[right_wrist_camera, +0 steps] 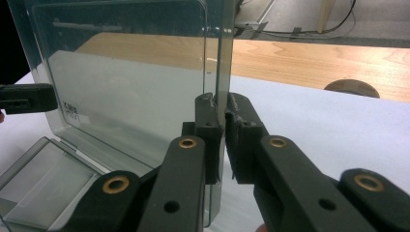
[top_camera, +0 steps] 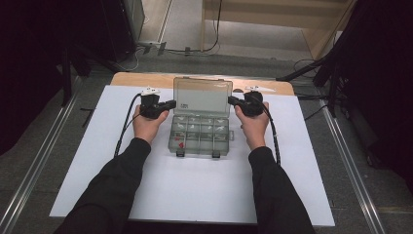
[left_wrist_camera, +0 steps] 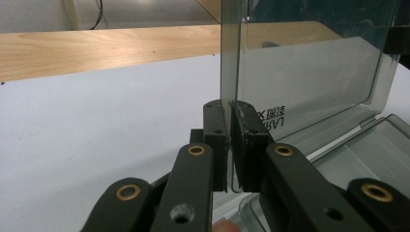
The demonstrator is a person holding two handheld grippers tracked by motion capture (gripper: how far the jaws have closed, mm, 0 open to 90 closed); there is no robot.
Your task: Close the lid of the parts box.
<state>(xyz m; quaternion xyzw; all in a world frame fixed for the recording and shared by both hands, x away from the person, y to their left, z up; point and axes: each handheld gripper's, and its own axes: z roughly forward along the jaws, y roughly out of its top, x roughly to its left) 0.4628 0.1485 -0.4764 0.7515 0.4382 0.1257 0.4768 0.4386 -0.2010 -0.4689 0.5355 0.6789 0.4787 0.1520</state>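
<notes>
On the left side of the desk (top_camera: 73,161), the left tool (top_camera: 168,105) has its jaws pinched narrow on the left edge of the clear lid (top_camera: 202,96) of the compartment box (top_camera: 199,139). In the left gripper view the left tool (left_wrist_camera: 231,107) clamps the lid (left_wrist_camera: 309,77) low down, near the hinge, with the wall standing close to upright between the two pads.

The box sits at the middle of the desk, nearer the far edge than the near one, its tray open toward the person. Small pale parts lie in several compartments, and a red piece (top_camera: 180,145) rests in a near-left compartment.

On the right, the right tool (top_camera: 233,101) grips the lid's right edge in the same way. In the right gripper view the right tool (right_wrist_camera: 223,104) is closed narrow on the thin plastic wall of the lid (right_wrist_camera: 135,72), again low on the edge.

The risk, as I judge it, lies in uneven motion. If one hand swings faster than the other, the lid could twist and strain the hinge. Both holds are on a slick thin edge, so either could slip and let the lid drop. A lift instead of a swing could raise the light tray and shake the parts between compartments.
</notes>
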